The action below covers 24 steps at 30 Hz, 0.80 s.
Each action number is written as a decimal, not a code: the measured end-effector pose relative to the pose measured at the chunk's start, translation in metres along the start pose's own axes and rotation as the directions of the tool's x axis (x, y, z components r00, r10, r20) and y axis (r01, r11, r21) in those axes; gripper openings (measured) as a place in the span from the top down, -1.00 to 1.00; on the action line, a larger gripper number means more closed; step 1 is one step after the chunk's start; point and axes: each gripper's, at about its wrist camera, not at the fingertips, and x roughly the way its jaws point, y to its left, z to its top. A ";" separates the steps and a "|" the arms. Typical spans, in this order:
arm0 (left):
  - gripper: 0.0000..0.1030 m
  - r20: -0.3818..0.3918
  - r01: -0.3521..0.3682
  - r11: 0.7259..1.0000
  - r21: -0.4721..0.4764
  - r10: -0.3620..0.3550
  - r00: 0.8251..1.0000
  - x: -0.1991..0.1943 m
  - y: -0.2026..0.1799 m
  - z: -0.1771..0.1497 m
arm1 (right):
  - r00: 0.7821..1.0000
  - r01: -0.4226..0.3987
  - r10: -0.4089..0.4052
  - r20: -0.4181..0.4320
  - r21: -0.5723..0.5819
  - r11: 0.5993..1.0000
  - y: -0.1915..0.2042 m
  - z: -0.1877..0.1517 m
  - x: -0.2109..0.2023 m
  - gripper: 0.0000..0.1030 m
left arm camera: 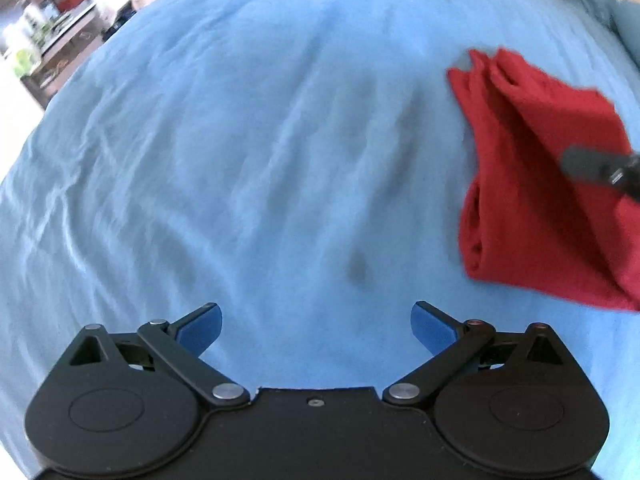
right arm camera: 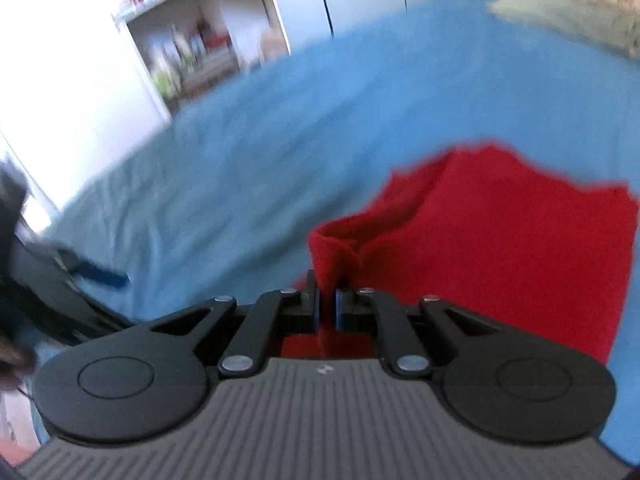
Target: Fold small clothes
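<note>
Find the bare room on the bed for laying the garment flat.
The blue sheet is bare from the red garment across to the shelf-side edge. Crowded only beside the garment, pinched in the right claw.

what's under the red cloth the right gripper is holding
Blue bedsheet shows all around the red cloth, pinched by the right gripper. Whatever lies directly beneath the cloth is covered.

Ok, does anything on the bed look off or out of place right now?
A small dark spot marks the blue sheet, like a stain or damp patch. Otherwise the red cloth is just bunched in the right gripper, mid-fold; the left gripper is open and empty.
</note>
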 end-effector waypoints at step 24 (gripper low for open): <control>-0.84 0.025 0.251 0.968 0.010 -0.251 0.968 -0.007 -0.041 0.028 | 0.902 0.402 -0.415 -0.118 -0.121 0.908 -0.007 -0.085 -0.066 -0.58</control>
